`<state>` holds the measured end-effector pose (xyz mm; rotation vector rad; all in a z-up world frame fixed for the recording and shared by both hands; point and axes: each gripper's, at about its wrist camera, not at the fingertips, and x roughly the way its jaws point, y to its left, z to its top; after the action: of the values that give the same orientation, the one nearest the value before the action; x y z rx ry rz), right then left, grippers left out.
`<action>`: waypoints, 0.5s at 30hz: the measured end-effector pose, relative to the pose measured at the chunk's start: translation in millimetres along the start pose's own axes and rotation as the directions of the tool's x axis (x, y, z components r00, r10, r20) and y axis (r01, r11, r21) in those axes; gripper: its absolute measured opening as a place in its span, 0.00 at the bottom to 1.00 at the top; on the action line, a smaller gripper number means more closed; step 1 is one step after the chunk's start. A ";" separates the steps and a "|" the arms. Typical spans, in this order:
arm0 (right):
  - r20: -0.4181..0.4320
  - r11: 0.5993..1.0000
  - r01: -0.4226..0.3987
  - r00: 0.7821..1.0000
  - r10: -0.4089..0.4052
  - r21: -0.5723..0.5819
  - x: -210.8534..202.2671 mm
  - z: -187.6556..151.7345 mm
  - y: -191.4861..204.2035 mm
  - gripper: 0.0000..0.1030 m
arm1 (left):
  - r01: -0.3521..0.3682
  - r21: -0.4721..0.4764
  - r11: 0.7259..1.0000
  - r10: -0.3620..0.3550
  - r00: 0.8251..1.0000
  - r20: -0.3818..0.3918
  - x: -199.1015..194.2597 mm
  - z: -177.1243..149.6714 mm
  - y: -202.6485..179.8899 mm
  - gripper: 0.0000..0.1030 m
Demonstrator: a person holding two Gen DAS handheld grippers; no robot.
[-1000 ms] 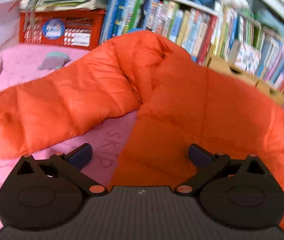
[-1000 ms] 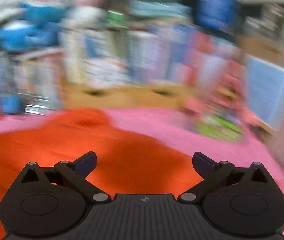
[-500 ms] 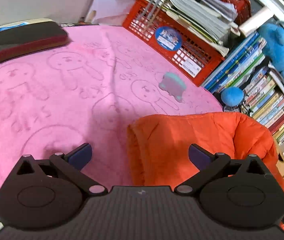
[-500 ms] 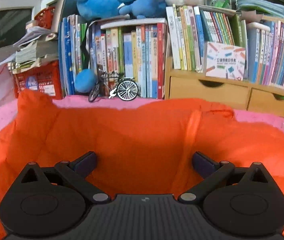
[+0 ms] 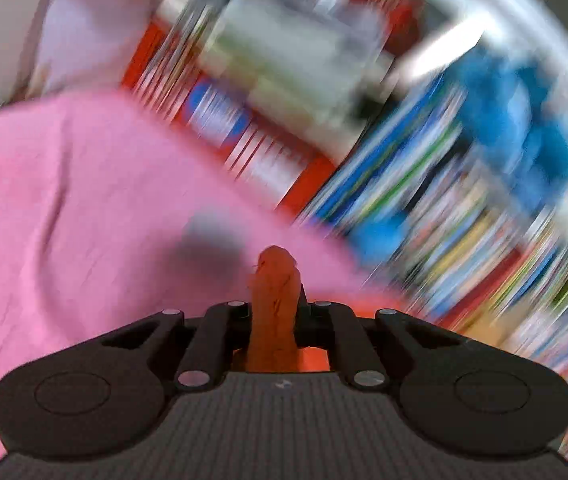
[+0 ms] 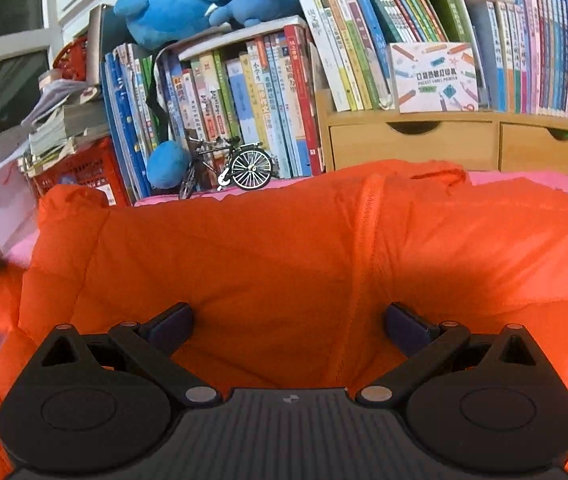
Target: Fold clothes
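Note:
An orange puffer jacket (image 6: 284,248) lies spread over the pink blanket (image 5: 64,200); its zipper seam runs down the middle of the right wrist view. My left gripper (image 5: 275,308) is shut on a pinched fold of the orange jacket (image 5: 274,292), which sticks up between the pads. The left wrist view is heavily blurred by motion. My right gripper (image 6: 287,324) stands open just above the jacket, with orange fabric below the gap and nothing pressed between its pads.
A bookshelf packed with books (image 6: 363,60) lines the back, with blue plush toys (image 6: 188,0) on top and wooden drawers (image 6: 463,140) below. A red crate (image 6: 84,168) of papers stands at the left. A small model bicycle (image 6: 228,170) sits by the jacket's far edge.
The left gripper went from open over the sleeve end to shut on a fold of it, and its view swung and blurred. The right gripper dropped closer to the jacket and stayed open.

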<state>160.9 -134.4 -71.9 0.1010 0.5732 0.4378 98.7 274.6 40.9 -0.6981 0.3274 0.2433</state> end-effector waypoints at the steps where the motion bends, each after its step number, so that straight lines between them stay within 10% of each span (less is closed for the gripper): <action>1: -0.001 1.000 -0.003 1.000 0.003 0.009 -0.4 0.0 -1.7 1.00 | 0.056 0.008 0.998 -0.056 0.997 0.060 -10.6 13.4 -10.4 0.11; 3: -0.005 1.000 -0.007 1.000 0.007 0.020 -0.7 0.0 -3.8 1.00 | 0.126 0.043 0.991 -0.130 0.983 0.132 -26.7 28.1 -26.2 0.16; 8: -0.017 1.000 -0.009 1.000 0.009 0.022 -1.1 1.2 -3.3 1.00 | -0.123 0.099 0.987 0.098 0.969 0.228 -23.1 35.6 -33.4 0.71; 12: -0.021 0.999 -0.012 1.000 0.013 0.030 -1.3 1.8 -3.9 1.00 | -0.278 0.049 0.959 0.276 0.960 0.040 10.5 37.3 -6.3 0.62; 15: -0.027 0.999 -0.017 0.999 0.018 0.036 -1.1 2.3 -4.9 1.00 | -0.106 0.037 0.994 0.110 0.985 -0.131 20.2 18.7 -17.4 0.64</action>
<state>163.1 -139.3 -70.5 0.1347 0.6072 0.4467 127.0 276.3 56.9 -0.6689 0.4960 0.2953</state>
